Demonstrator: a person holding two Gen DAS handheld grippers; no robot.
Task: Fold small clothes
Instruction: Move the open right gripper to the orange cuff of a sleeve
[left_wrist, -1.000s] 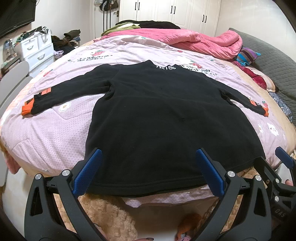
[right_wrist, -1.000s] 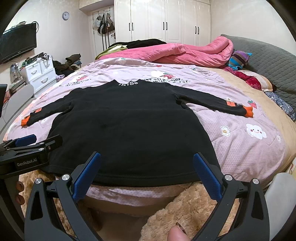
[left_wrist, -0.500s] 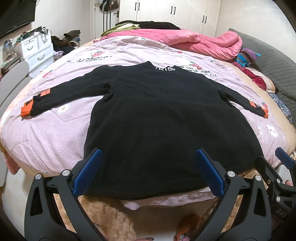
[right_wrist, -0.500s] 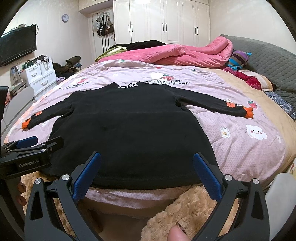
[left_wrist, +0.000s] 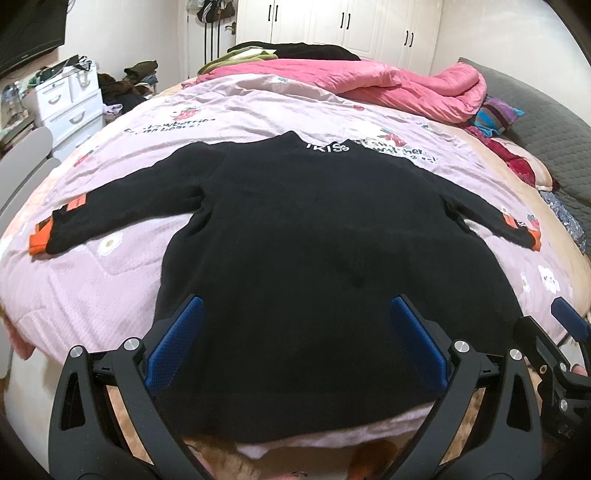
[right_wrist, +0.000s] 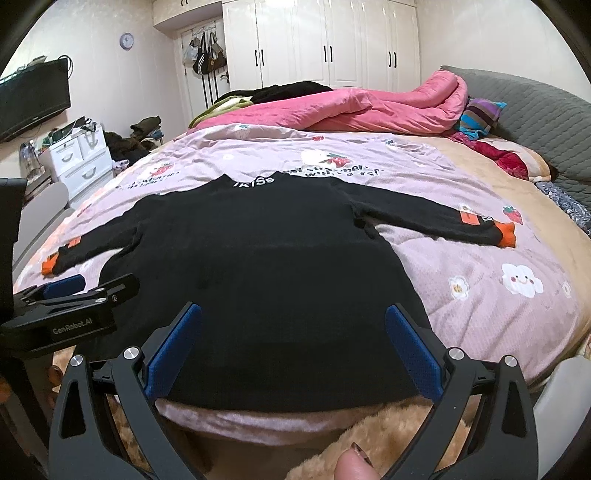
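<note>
Sweater spread flat, folding not begun.
Both tongs, left (left_wrist: 291, 332) and right (right_wrist: 293, 332), spread empty, have edged nearer the black sweater's (left_wrist: 314, 266) hem, probably for a first grab.

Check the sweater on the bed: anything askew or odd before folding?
Nothing stands out. The sweater lies flat on the bed, both sleeves spread, hem near the front edge. Both grippers, left and right, are open above the hem.
</note>
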